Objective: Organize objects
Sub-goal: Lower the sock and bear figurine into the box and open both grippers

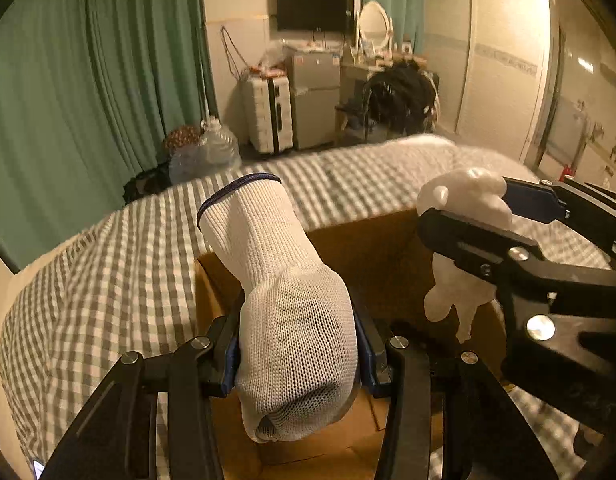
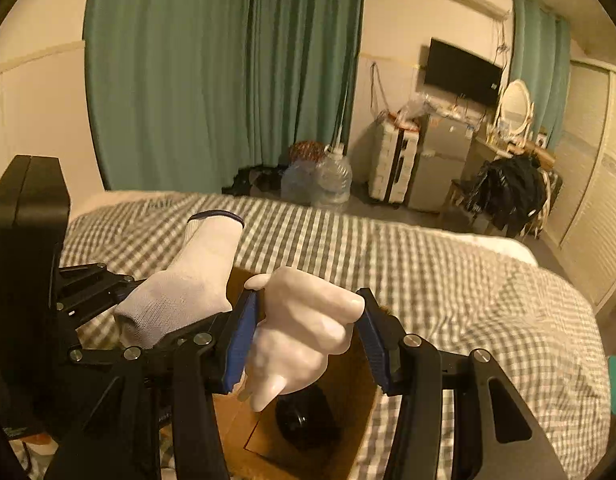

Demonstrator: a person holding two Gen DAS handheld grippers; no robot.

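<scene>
My left gripper [image 1: 298, 344] is shut on a white knitted glove [image 1: 284, 288] with a dark blue cuff, held over an open cardboard box [image 1: 367, 248] on the bed. My right gripper [image 2: 308, 336] is shut on a pale rubber glove [image 2: 304, 328], its fingers hanging down over the same box [image 2: 347, 384]. A black round object [image 2: 304, 420] lies inside the box. In the left wrist view the right gripper [image 1: 503, 220] holds the rubber glove [image 1: 463, 200] at the right. In the right wrist view the knitted glove [image 2: 188, 280] shows at the left.
The box sits on a bed with a grey-and-white checked cover [image 1: 108, 280]. Beyond the bed are green curtains [image 2: 212, 72], water bottles [image 2: 331, 180], a white suitcase [image 2: 391, 164], a small fridge [image 2: 439, 160] and a chair with dark clothes [image 2: 507, 192].
</scene>
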